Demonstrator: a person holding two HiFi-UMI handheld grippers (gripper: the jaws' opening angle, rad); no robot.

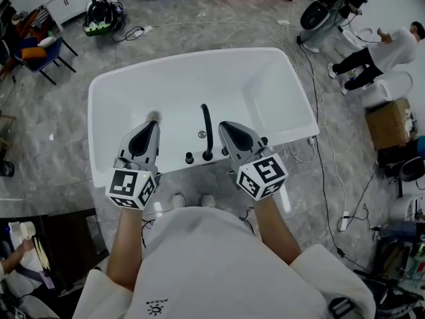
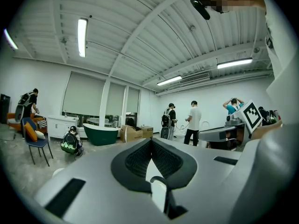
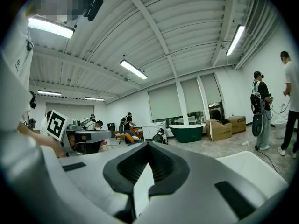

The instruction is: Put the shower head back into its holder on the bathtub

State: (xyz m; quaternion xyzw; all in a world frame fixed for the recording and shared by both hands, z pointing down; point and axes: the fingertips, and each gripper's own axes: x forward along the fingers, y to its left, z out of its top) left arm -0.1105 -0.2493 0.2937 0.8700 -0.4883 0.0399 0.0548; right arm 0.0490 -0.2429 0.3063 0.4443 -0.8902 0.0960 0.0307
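Observation:
A white bathtub (image 1: pixel 133 88) lies below me in the head view. On its near rim a black curved shower head (image 1: pixel 206 128) stands upright between small black knobs (image 1: pixel 189 157). My left gripper (image 1: pixel 154 121) hovers over the rim to the left of it, jaws shut and empty. My right gripper (image 1: pixel 223 125) hovers just right of it, also shut and empty. In the left gripper view the closed jaws (image 2: pixel 150 143) point level across the room, and part of the black shower head (image 2: pixel 169 202) shows below them. The right gripper view has its shut jaws (image 3: pixel 148 146) over the white tub edge (image 3: pixel 261 164).
Cables (image 1: pixel 319 118) trail over the floor right of the tub. A person (image 1: pixel 372 58) bends near toilets and a cardboard box (image 1: pixel 387 121) at the right. A blue chair (image 1: pixel 36 52) and a backpack (image 1: pixel 101 15) stand at the far left. A green tub (image 2: pixel 99 134) stands across the room.

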